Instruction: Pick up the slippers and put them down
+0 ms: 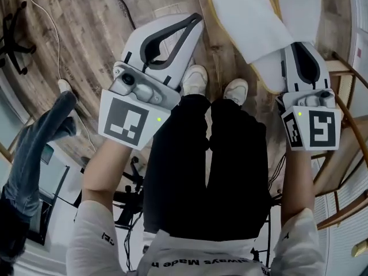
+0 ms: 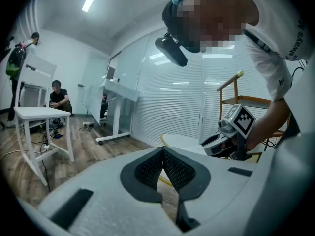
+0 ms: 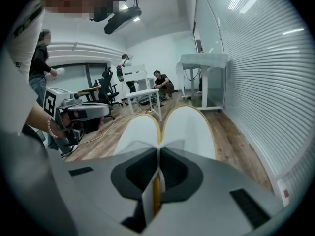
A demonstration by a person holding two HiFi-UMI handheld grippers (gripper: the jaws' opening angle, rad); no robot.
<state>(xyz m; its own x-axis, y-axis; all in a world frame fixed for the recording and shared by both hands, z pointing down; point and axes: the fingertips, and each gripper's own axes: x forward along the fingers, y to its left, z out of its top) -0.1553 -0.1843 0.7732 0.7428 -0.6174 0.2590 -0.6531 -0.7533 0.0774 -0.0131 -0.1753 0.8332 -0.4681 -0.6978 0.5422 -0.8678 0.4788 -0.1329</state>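
Two white slippers with yellow-edged soles hang sole to sole over the wooden floor, and my right gripper is shut on their edges. In the right gripper view the pair stands out beyond the right gripper, whose jaws pinch the thin edges between them. My left gripper is at the left, apart from the slippers, with its pads touching at the tips and nothing held. The left gripper view shows the left gripper shut, and beyond it a slipper and the right gripper.
My feet in white shoes stand on the wooden floor. A wooden rack is at the right. Cables and a chair base lie at the upper left, a person's jeans leg at the left. White tables stand further off.
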